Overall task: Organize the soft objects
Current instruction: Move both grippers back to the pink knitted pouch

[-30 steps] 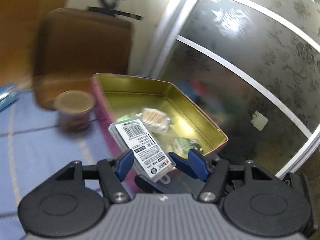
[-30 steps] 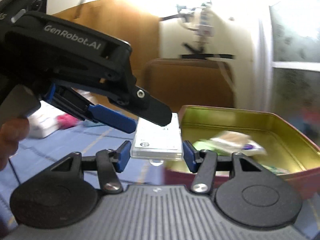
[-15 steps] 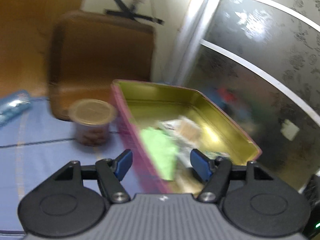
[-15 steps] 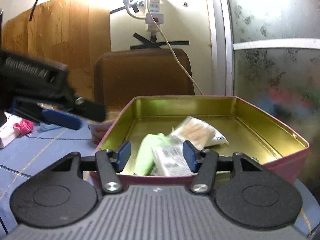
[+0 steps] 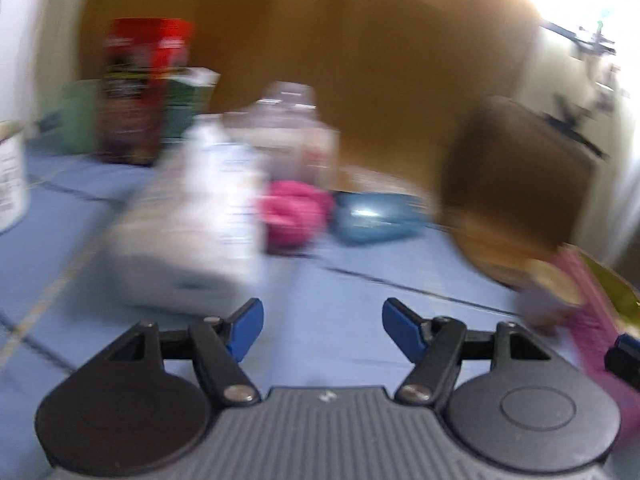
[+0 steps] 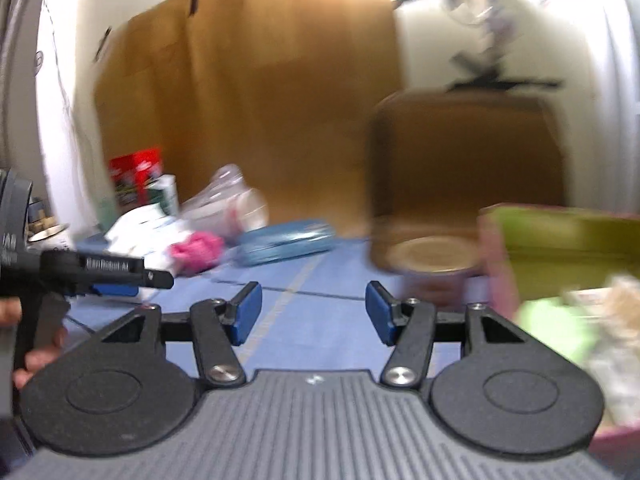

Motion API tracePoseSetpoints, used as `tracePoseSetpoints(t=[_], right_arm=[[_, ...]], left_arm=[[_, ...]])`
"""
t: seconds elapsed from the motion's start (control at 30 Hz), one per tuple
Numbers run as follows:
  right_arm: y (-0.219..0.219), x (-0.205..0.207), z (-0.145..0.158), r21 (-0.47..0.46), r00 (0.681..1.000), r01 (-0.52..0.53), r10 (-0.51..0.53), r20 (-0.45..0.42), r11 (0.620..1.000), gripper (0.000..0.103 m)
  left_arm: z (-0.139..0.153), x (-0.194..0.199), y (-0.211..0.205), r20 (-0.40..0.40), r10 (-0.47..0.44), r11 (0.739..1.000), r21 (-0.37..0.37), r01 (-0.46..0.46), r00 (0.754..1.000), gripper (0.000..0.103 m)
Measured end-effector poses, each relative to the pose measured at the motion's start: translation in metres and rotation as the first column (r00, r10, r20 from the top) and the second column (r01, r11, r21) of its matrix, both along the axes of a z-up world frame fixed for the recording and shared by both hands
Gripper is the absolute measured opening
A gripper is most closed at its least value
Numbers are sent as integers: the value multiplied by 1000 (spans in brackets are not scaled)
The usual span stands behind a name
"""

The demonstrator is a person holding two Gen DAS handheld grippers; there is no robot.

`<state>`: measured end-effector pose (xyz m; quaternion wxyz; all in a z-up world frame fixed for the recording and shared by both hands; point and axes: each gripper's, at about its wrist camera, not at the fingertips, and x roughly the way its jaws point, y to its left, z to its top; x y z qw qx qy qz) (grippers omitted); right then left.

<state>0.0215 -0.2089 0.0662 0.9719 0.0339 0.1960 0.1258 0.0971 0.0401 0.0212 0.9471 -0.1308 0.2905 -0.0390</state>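
Observation:
My left gripper (image 5: 322,330) is open and empty, pointing at a blurred pile on the blue cloth: a white packet (image 5: 192,216), a pink soft thing (image 5: 294,214) and a blue pouch (image 5: 372,220). My right gripper (image 6: 313,316) is open and empty above the cloth. The pink tin (image 6: 496,248) with a gold inside stands at its right and holds a green item (image 6: 552,324) and a pale packet (image 6: 622,300). The pile also shows in the right wrist view, with the pink thing (image 6: 196,252) and blue pouch (image 6: 286,242). The left gripper (image 6: 116,276) shows at that view's left edge.
A round brown cup (image 6: 434,268) stands just left of the tin. A red box (image 5: 144,88), a clear plastic bottle (image 5: 288,120) and a white can (image 5: 10,184) stand behind the pile. A brown box (image 6: 468,152) and cardboard sheet (image 6: 248,100) back the table.
A second ago both grippers held a clear plastic case over the tin. It now lies out of both. Both grippers have swung left toward the pile, open.

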Motion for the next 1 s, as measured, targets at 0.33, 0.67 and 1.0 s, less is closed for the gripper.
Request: tracePoseSetpoints(t=[0.33, 0.67, 1.0], right_arm=[[99, 193, 14, -56, 981, -82, 71, -180, 995, 62], [162, 334, -23, -235, 857, -173, 29, -515, 957, 61], [154, 315, -43, -206, 840, -171, 33, -542, 963, 56]], left_arm=[[-10, -13, 21, 117, 30, 999, -25, -27, 993, 70], [-6, -11, 14, 129, -4, 1000, -3, 4, 992, 73], [-9, -8, 20, 112, 8, 999, -34, -4, 994, 77]])
